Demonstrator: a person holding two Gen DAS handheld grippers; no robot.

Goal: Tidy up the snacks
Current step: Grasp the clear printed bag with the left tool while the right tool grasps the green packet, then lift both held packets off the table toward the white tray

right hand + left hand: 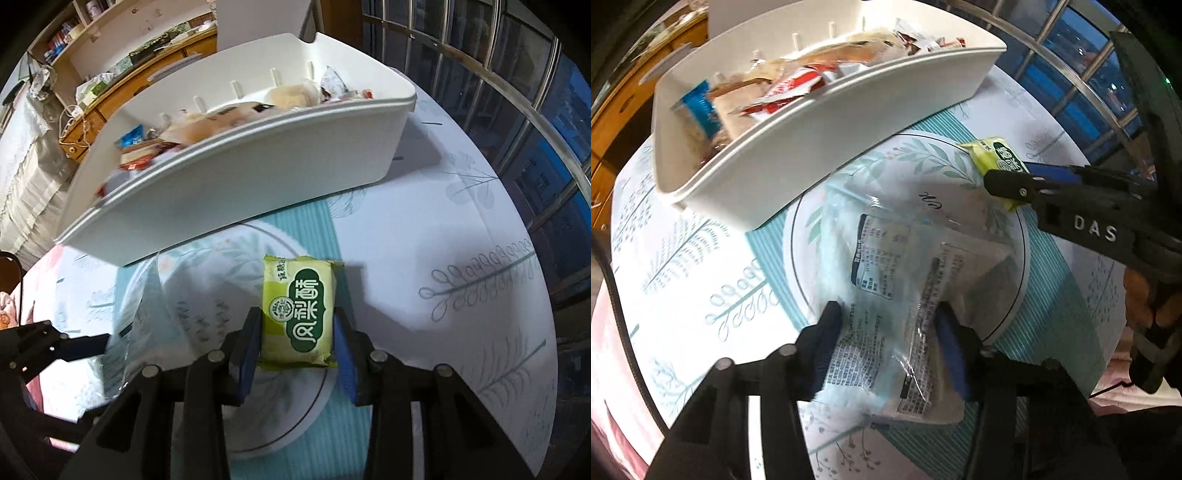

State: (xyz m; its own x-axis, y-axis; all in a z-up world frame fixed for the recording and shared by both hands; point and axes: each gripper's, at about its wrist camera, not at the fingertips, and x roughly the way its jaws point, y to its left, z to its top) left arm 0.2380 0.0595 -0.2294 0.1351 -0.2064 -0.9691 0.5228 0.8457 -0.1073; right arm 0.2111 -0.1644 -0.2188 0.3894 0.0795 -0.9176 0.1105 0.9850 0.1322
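My left gripper (886, 309) is shut on a clear, pale-blue snack packet (882, 251), with its blue pads pressing on both sides of the packet's near end. The packet hangs over the round print of the tablecloth (683, 258). My right gripper (297, 314) is shut on a small green-yellow cake packet (299, 306); in the left wrist view this packet (993, 153) sticks out past the right gripper's tip (999, 181). A white bin (258, 166) holding several wrapped snacks (221, 118) stands just beyond both grippers. The left gripper (105, 338) shows at the left of the right wrist view.
The bin (831, 122) takes up the far half of the round table. A window with metal rails (517, 92) lies to the right and a wooden cabinet (147, 70) behind. A hand (1141, 295) holds the right gripper.
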